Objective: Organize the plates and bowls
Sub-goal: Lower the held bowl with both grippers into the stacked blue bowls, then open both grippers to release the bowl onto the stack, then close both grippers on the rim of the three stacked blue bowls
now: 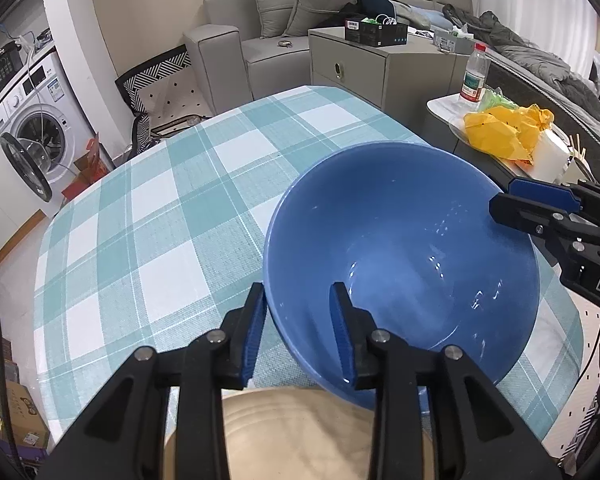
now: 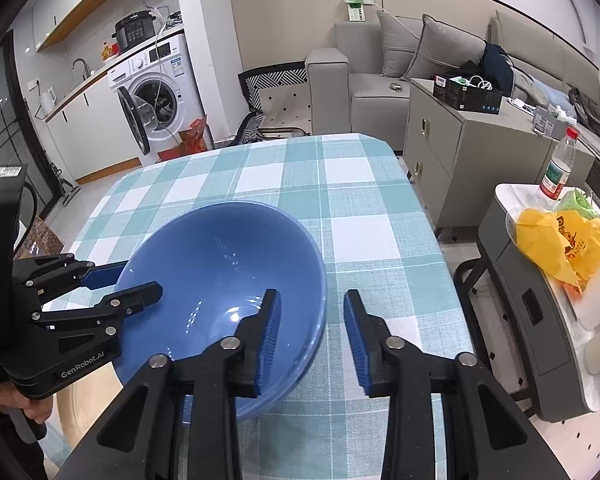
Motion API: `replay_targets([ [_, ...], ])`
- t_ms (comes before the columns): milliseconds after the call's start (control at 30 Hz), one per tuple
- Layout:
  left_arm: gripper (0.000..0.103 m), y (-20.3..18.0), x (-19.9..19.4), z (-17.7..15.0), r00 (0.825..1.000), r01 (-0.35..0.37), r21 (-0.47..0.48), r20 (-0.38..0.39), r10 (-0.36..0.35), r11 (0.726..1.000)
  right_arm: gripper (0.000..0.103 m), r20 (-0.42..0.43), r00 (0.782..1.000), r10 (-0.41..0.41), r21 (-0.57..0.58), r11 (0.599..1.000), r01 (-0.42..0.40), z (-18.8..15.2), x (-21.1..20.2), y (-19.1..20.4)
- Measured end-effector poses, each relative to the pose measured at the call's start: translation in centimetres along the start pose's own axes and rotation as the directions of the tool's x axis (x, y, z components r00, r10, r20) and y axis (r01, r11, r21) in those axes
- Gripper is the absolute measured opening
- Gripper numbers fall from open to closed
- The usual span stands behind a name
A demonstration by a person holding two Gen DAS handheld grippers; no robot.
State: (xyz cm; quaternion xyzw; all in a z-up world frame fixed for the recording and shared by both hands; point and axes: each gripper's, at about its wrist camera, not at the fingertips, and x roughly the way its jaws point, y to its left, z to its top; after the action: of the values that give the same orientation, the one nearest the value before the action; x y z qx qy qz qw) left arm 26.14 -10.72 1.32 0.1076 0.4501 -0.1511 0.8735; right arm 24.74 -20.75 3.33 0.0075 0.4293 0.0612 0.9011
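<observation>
Bowl: blue bowl (image 1: 400,256) on the checked desk (image 1: 160,216), tilted, partly over a beige plate (image 1: 300,432).
Left fingers (image 1: 302,332): straddle the near rim, slightly apart, pads not clearly pressing.
Right fingers (image 2: 312,340): straddle the opposite rim, parted, not gripping.
Room: free desk beyond the bowl.

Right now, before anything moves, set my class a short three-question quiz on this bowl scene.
1. True or false: the bowl lies upside down.
2. What sits between the jaws of both the left gripper and the right gripper? A) bowl rim B) bottle C) nothing
3. Fill in: the bag on the side table is ____.
Key: 1 false, it is upright; 2 A; 3 yellow.
</observation>
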Motion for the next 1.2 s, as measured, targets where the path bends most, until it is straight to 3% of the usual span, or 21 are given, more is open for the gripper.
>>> replay_targets([
  [67,0.044,0.1,-0.1,-0.1,1.000,0.005,-0.006,0.001,-0.005,1.000,0.043,0.000,1.000,0.001,0.004,1.000,-0.001,0.0,-0.2,-0.2],
  [200,0.051,0.5,-0.7,-0.2,1.000,0.015,-0.012,0.014,-0.015,1.000,0.052,-0.005,1.000,0.019,0.016,1.000,-0.019,-0.2,-0.4,-0.8],
  [267,0.056,0.8,-1.0,-0.2,1.000,0.021,-0.024,0.018,-0.020,0.999,0.071,-0.010,1.000,0.027,0.016,1.000,-0.026,-0.1,-0.5,-0.9],
  [333,0.057,1.4,-1.2,-0.2,0.999,0.035,-0.047,0.017,-0.034,0.998,0.081,0.003,0.999,0.047,0.031,0.998,-0.047,-0.1,-0.7,-1.0],
  [400,0.058,1.9,-1.2,-0.4,0.998,0.059,-0.075,0.008,-0.059,0.995,0.086,0.009,0.997,0.073,0.046,0.996,-0.074,0.0,-0.9,-1.2],
  [433,0.064,2.2,-1.1,-0.4,0.997,0.071,-0.089,0.002,-0.071,0.994,0.088,0.004,0.996,0.083,0.054,0.995,-0.084,0.0,-0.8,-1.3],
  [467,0.079,2.4,-1.0,-0.6,0.997,0.076,-0.100,-0.003,-0.076,0.992,0.092,-0.001,0.996,0.089,0.058,0.994,-0.089,0.0,-0.7,-1.4],
  [533,0.094,2.6,-1.1,-0.8,0.998,0.067,-0.118,0.005,-0.067,0.991,0.100,-0.012,0.996,0.088,0.058,0.994,-0.087,-0.1,-0.5,-1.4],
  [867,0.103,3.4,-1.6,-1.4,0.996,0.090,-0.157,0.038,-0.085,0.984,0.102,-0.010,0.995,0.100,0.062,0.993,-0.099,-0.5,-0.1,-1.6],
  [1000,0.103,3.6,-1.7,-1.5,0.992,0.126,-0.176,0.048,-0.119,0.976,0.102,-0.010,0.994,0.106,0.068,0.992,-0.105,-0.5,0.0,-1.9],
  [1200,0.103,3.1,-1.2,-1.9,0.994,0.112,-0.183,0.032,-0.108,0.977,0.102,-0.026,0.992,0.122,0.091,0.989,-0.119,-1.2,0.5,-2.4],
])
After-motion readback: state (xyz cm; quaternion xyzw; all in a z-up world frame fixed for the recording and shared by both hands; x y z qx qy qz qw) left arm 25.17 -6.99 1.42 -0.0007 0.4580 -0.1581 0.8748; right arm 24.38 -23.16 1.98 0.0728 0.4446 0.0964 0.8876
